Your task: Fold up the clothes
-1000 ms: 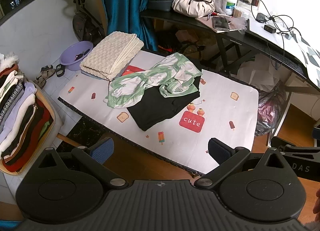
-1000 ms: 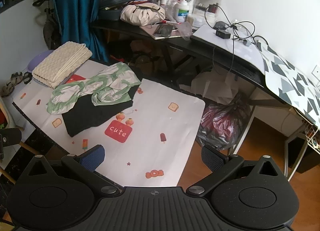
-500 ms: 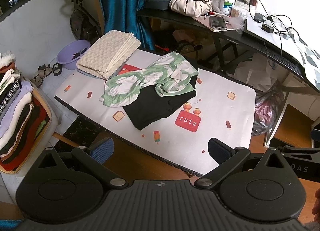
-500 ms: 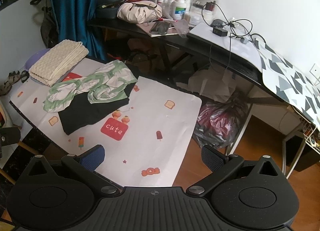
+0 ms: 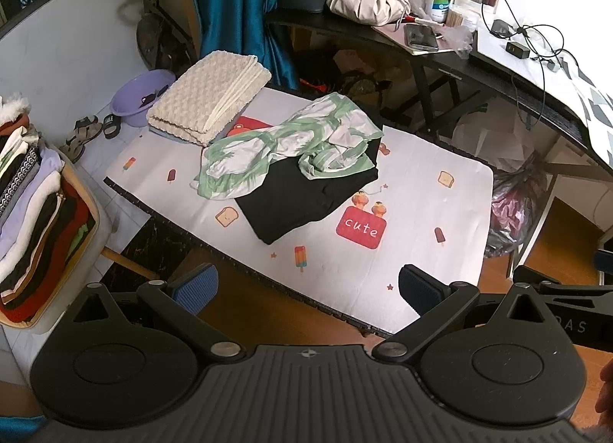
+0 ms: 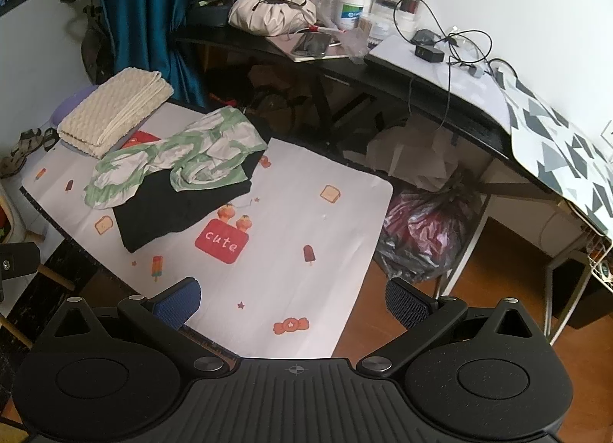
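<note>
At near edge of both wrist views: left gripper (image 5: 304, 284) and right gripper (image 6: 293, 299), each with jaws spread wide, nothing between the blue pads; both hang short of the table, clear of all cloth.

Work surface: white printed table cover (image 5: 440, 220), cartoon motifs, red "cute" patch (image 5: 361, 227).

Item 1, unfolded: green-and-white patterned garment (image 5: 291, 144), crumpled and twisted, lying across the far part of item 2.

Item 2, status uncertain: black garment (image 5: 302, 199), roughly flat and squared, partly under item 1; cannot tell whether it is folded or merely spread.

Item 3, folded: cream textured cloth (image 5: 208, 100), neat stack at the far left corner of the cover.

Item 4, beside the table: tray of stacked folded clothes (image 5: 34, 213), left view only.

Progress, as judged: early for the central pair. The patterned garment needs lifting off, flattening and folding; the black one then needs checking or finishing.
</note>
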Motion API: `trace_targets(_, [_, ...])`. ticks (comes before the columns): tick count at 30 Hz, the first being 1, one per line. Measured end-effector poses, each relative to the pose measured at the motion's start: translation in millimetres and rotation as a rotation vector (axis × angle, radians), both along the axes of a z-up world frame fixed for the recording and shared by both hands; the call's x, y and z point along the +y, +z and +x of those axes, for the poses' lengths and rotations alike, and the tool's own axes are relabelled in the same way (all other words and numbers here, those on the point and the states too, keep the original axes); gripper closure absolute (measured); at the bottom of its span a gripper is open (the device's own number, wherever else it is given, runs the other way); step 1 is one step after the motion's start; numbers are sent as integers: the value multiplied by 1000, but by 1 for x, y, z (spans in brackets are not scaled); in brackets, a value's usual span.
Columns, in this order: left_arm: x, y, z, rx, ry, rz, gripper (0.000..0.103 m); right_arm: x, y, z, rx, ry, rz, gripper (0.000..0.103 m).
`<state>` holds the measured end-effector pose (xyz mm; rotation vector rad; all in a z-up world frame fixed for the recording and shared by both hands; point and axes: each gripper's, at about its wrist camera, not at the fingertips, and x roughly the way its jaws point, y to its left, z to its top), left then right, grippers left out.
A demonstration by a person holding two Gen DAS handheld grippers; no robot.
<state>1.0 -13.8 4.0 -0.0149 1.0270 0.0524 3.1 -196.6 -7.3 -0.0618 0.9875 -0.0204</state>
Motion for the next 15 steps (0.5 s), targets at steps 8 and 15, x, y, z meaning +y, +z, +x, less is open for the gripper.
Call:
trace_targets(8, [-6,-4,9,21,-1,9,0,-4,-9,10,28,3,7,1])
trace_targets(15, [-11,-10,19,45,-9,15,0,-8,-18,18,56,-6,13,1])
